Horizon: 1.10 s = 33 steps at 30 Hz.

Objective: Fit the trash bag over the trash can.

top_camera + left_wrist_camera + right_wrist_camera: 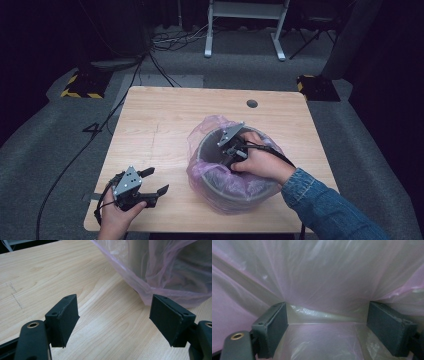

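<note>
Near the front edge of the wooden surface [160, 115], the left gripper [152, 183] rests with fingers [63, 317] spread wide, empty. Farther in, the right gripper [327, 325] reaches into the bucket [235, 197] — fingers wide apart, against its pink bag [210, 125] lining.

I'm working in what looks like a lab or recording studio. The wooden bench [165, 120] stands alone on grey carpet [45, 145], ringed by black curtains [35, 35]. Beyond the bench, loose cables [172, 40] trail over the carpet toward a white metal frame [245, 15]. Just off the bench's far corners sit black blocks, the left block [82, 85] edged with yellow-and-black hazard tape.
</note>
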Each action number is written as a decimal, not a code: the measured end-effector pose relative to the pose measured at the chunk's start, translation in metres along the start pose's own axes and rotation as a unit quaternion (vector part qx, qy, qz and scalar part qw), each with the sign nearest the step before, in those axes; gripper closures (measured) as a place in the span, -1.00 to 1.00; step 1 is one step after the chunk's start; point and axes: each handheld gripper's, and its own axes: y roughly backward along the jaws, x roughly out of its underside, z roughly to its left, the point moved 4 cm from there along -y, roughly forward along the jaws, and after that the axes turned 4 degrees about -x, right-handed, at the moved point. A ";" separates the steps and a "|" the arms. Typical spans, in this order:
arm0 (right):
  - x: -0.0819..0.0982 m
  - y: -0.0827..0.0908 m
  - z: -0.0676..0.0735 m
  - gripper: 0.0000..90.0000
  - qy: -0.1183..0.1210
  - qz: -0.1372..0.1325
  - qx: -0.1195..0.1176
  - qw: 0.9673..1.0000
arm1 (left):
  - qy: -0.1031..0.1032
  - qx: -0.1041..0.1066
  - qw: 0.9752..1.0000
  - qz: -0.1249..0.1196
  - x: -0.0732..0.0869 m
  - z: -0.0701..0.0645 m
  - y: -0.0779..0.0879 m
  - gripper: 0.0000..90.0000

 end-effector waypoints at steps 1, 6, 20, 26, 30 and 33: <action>0.002 -0.004 0.000 -0.62 0.000 0.013 0.001 1.000 | 0.001 0.000 1.000 0.000 0.000 0.000 0.000 -0.49; 0.005 -0.014 0.005 -0.61 -0.004 0.044 -0.016 0.999 | 0.001 0.000 1.000 0.000 0.000 -0.001 0.000 -0.49; -0.023 0.059 0.011 -0.54 -0.005 -0.084 0.002 0.996 | -0.001 0.003 1.000 -0.002 -0.001 -0.001 -0.001 -0.49; -0.031 0.093 0.015 -0.52 -0.001 -0.141 0.012 0.990 | 0.002 0.003 1.000 -0.002 0.000 0.000 -0.001 -0.49; -0.026 0.118 0.015 -0.52 -0.002 -0.169 0.026 0.985 | 0.003 0.003 1.000 0.001 0.001 0.000 -0.002 -0.49; -0.014 0.134 0.011 -0.52 -0.010 -0.178 0.044 0.983 | 0.002 -0.002 1.000 0.005 0.001 0.002 -0.003 -0.49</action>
